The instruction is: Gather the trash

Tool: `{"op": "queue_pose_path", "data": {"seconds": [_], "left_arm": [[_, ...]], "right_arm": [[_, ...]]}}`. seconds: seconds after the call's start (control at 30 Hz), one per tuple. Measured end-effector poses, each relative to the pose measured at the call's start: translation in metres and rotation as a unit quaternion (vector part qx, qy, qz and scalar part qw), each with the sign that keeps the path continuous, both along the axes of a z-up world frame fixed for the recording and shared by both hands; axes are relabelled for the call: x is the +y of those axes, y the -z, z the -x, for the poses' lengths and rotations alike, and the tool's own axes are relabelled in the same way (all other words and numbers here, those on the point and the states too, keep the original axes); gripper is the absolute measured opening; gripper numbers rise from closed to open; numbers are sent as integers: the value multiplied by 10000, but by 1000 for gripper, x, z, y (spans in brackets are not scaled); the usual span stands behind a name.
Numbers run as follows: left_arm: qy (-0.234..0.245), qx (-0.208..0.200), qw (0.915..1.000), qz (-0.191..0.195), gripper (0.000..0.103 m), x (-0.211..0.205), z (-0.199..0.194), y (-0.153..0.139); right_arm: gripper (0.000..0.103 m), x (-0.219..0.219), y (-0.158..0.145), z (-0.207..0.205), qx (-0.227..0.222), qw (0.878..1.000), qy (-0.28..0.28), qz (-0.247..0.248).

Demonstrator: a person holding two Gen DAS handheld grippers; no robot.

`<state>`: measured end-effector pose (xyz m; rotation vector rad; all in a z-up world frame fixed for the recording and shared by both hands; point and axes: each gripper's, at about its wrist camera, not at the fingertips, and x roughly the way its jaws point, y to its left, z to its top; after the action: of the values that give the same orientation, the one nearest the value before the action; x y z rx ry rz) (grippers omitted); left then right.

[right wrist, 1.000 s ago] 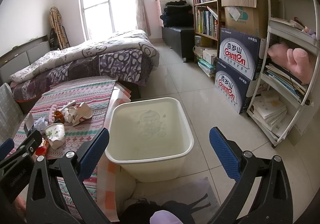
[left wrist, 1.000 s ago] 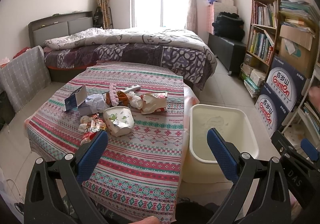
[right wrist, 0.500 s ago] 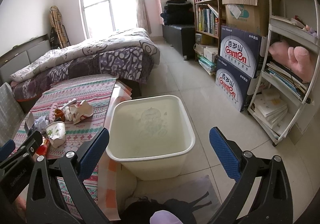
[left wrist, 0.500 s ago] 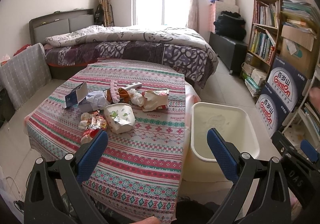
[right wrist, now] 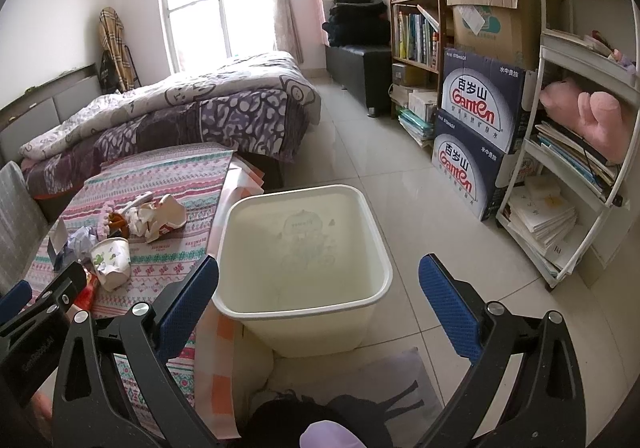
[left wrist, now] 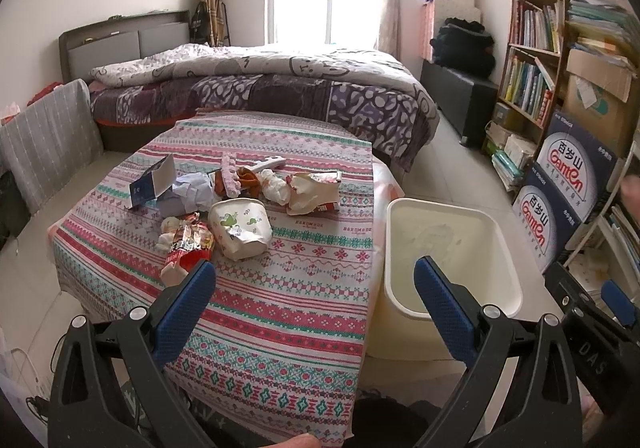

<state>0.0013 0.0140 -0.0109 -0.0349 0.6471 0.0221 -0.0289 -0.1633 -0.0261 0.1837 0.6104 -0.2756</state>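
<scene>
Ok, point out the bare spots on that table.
Free: the near strip of the tablecloth between the paper cup and the bin, and the far end toward the bed. Crowded: the middle-left, around the red wrapper.

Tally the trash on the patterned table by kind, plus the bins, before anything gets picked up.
Paper cup: 1
Red snack wrapper: 1
Small open carton: 1
Torn paper bag: 1
Crumpled paper wads: 2
Orange scrap: 1
White bin: 1
Total: 8; the pink and white pieces behind the pile are not counted, too unclear to name.
</scene>
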Motion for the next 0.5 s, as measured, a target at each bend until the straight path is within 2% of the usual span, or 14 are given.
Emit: {"op": "queue_pose_path", "data": {"seconds": [0.1,0.33,0.43,0.5], "left_arm": [[-15,44,9999,156,96,2,-2,1],[-146,301,9994,65,96,9,-10,13],[-299,670,9973,26,96,16,-21,27],[-426,1091,9931,-37,96,24,-31,44]], "right_arm": [[96,1,1,0,21,10000,-5,-12],[96,4,13,-5,310,9994,-101,-124],[96,3,17,-17,575,9980,-141,-214],[96,5,25,-21,761,9966,-187,-270]]}}
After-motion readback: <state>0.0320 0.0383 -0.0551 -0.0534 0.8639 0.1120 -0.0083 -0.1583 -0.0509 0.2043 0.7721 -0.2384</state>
